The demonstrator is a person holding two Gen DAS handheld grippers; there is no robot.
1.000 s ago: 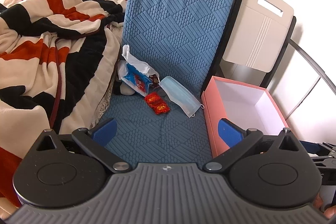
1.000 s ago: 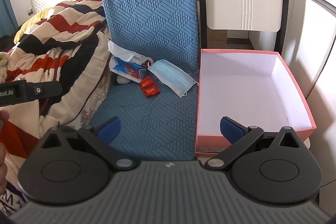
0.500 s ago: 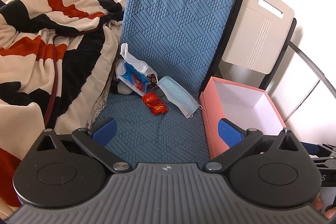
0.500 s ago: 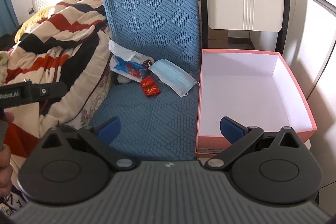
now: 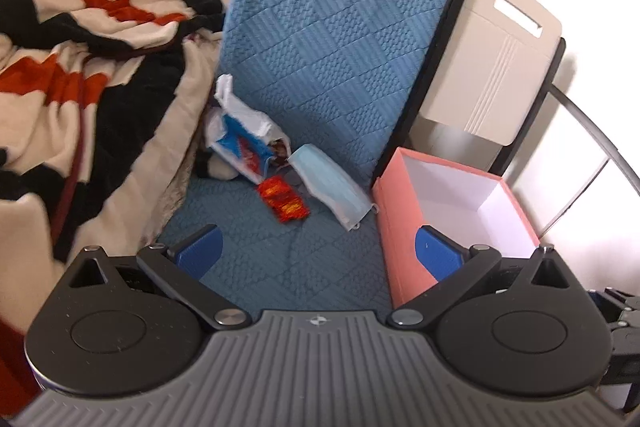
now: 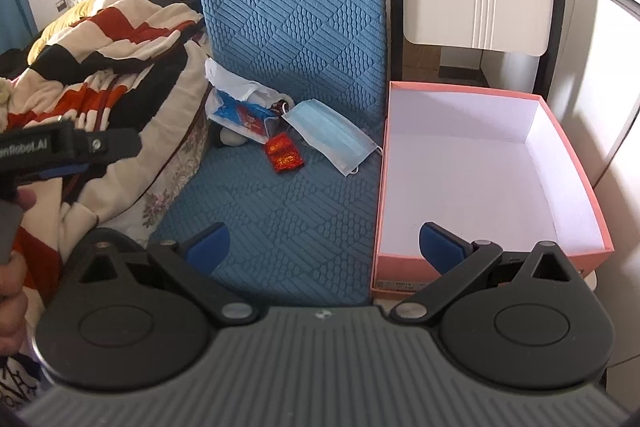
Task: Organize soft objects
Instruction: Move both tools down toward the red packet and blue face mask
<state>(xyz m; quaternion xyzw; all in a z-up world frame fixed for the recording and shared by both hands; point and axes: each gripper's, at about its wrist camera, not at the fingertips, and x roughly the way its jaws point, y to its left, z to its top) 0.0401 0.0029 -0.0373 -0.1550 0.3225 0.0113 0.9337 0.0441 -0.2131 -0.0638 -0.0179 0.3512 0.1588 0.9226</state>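
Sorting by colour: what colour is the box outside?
Pink, white inside; clearest in the right wrist view.

Blue cushion [image 6: 288, 227] carries mask [image 6: 332, 135], red packet [image 6: 283, 151]

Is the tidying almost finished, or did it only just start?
Only just starting. Nothing looks put away: the pink box is empty. Both the left gripper and the right gripper are open and hold nothing. Left to do: the blue face mask, the red packet and the blue-and-white wrapper, all on the blue cushion.

Both wrist views toward blue cushion [image 5: 288, 255]
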